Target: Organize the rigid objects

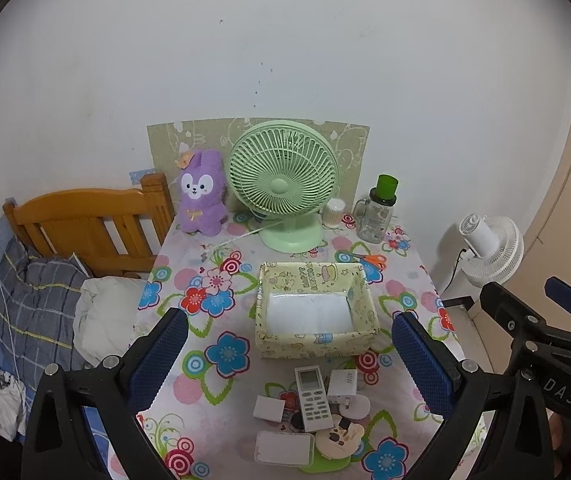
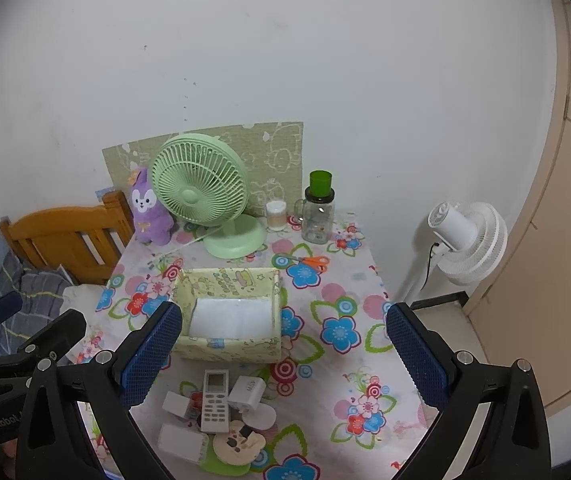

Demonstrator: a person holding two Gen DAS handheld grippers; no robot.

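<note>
On a table covered with a flowery plastic cloth (image 1: 213, 292), a pale yellow cartoon-printed open box (image 1: 316, 312) sits mid-table, holding only a white liner. Just in front of it, near the table's front edge, lies a cluster of small items: a white remote control (image 1: 312, 398), a white charger block (image 1: 343, 385), a small white square box (image 1: 268, 408) and a clear rectangular case (image 1: 283, 448). Both the left gripper (image 1: 289, 360) and the right gripper (image 2: 283, 354) hover above the table with blue-padded fingers spread wide apart, holding nothing. Behind the box stands a green desk fan (image 1: 283, 184).
</note>
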